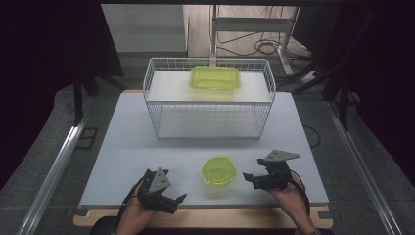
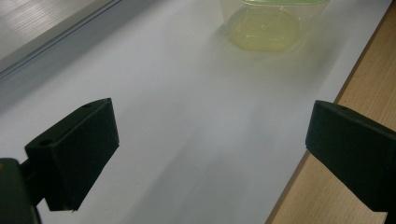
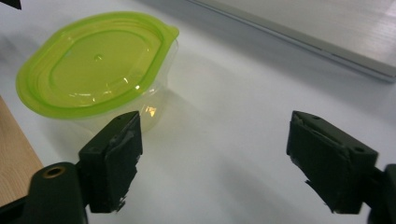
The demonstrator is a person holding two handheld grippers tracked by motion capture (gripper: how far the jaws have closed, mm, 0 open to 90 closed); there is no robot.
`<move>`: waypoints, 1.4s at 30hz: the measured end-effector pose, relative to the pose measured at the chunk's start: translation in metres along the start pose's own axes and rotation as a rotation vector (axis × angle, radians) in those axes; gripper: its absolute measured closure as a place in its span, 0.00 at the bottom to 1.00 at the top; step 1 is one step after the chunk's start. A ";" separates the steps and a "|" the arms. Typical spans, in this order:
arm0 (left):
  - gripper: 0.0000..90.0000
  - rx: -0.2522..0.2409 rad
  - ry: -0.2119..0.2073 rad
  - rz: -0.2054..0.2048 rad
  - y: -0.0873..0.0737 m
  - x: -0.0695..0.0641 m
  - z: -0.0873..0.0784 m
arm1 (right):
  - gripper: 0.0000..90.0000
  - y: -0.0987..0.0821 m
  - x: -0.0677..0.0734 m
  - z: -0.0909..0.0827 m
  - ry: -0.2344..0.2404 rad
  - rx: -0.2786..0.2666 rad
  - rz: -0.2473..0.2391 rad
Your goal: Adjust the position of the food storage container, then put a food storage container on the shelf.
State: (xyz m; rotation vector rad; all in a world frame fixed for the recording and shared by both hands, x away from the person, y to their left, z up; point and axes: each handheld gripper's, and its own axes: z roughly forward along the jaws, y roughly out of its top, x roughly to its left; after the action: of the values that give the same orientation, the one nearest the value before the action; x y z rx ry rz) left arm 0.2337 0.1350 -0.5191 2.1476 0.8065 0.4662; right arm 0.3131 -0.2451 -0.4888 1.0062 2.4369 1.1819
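High view: small round clear plastic container with lime-green lid [image 1: 219, 171] sits on the white table [image 1: 127, 147], near the front edge, between the two grippers. Lid is on, container upright.

Right gripper [image 1: 251, 177] is just beside the container's right side, not touching it; fingers apart, nothing between them. Grey three-cornered plate on top, person's hand [image 1: 288, 193] underneath. Left gripper [image 1: 180, 198] is at the front-left, near the table edge, a bit further from the container; fingers also apart, empty.

Right gripper view: the container [image 3: 93, 70] is to the left, beyond the left finger [image 3: 114, 161]; the finger's tip overlaps the container's lower wall in the pic, but contact can't be told. Gap between the fingers has bare table, wide open. Wood strip [image 3: 14, 154] of the table's edge at lower left.

Left gripper view: fingers [image 2: 74, 154] wide apart over bare white surface; the container [image 2: 266, 25] is far off at top, blurred, only the clear lower part w/ a bit of green rim. Wood edge [image 2: 336, 70] runs along the right.

Back of the table: white wire basket rack [image 1: 208, 100] w/ a flat shelf on top; a rectangular lime-green lidded container [image 1: 215, 77] lies on that shelf, well apart from the round one.
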 end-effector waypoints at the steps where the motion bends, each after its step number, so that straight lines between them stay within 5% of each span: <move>1: 0.03 0.000 0.000 0.001 0.000 0.000 0.000 | 0.17 -0.001 0.000 0.000 0.001 0.003 0.003; 14: 0.03 0.003 -0.004 0.004 0.000 -0.001 0.001 | 0.09 0.004 -0.001 -0.002 0.024 -0.034 -0.034; 19: 0.03 0.007 -0.002 0.006 0.000 -0.001 0.002 | 0.09 0.007 -0.001 0.001 0.079 -0.020 0.026; 25: 0.03 0.007 -0.002 0.006 0.000 -0.001 0.002 | 0.07 0.013 0.001 0.005 0.093 -0.008 0.082; 34: 0.03 0.012 0.000 0.010 0.000 -0.001 0.003 | 0.36 0.030 -0.004 0.015 0.231 0.033 0.168; 42: 0.03 0.018 0.001 0.012 0.000 -0.001 0.004 | 0.55 0.040 -0.015 0.036 0.300 0.092 0.241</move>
State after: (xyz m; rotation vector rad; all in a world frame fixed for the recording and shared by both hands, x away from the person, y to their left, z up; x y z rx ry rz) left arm 0.2350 0.1326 -0.5217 2.1697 0.8014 0.4678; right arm 0.3608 -0.2169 -0.4826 1.2610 2.6776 1.3979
